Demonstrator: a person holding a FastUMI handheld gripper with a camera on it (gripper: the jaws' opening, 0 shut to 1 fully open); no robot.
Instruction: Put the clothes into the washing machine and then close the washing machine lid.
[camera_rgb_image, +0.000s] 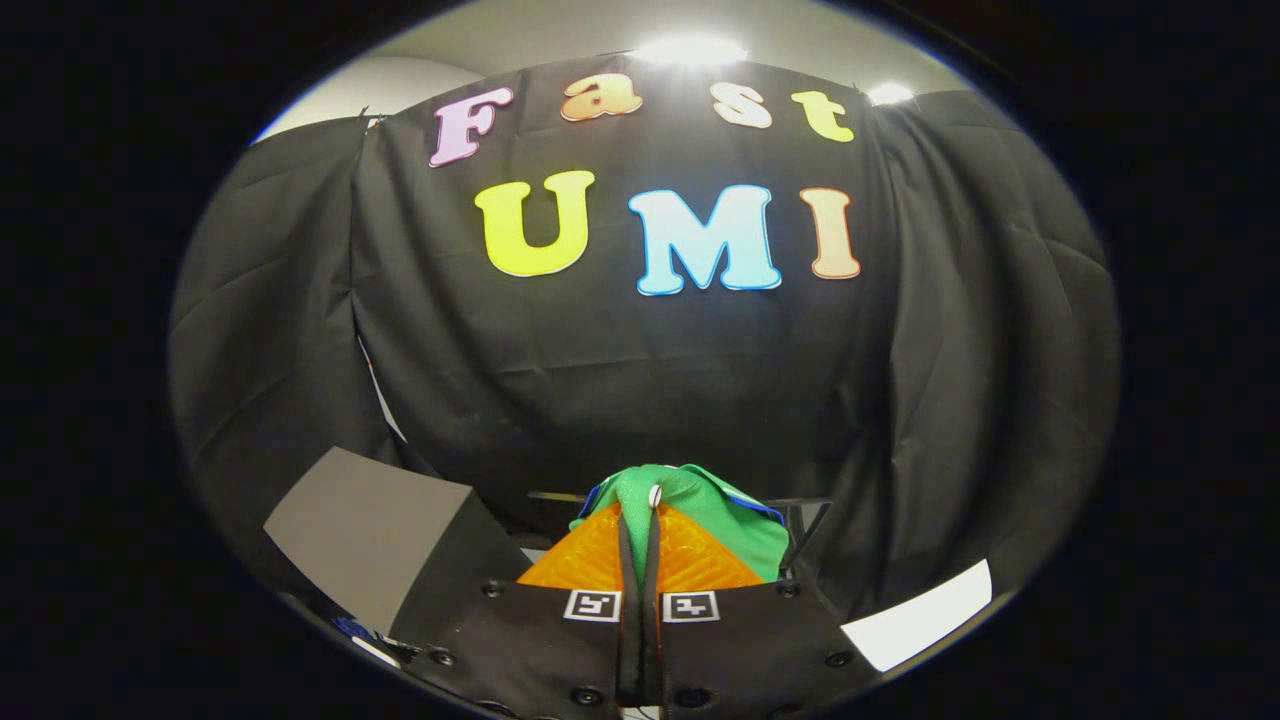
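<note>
Between the fingers of the hand-held gripper (640, 520), a green garment (735, 520) is pinched: the two fingers stand drawn together with hardly a gap, cloth bunched over their tips and spilling to the right. A blue trim runs along the fabric's edge. The garment is lifted against the black cloth wall (620, 380) of the booth. To the left and slightly below the fingers, a grey flat panel (365, 530) stands tilted; possibly the washing machine's lid, though the view is too poor to say. Beyond the garment, a thin dark frame (805, 520) shows just right of it.
</note>
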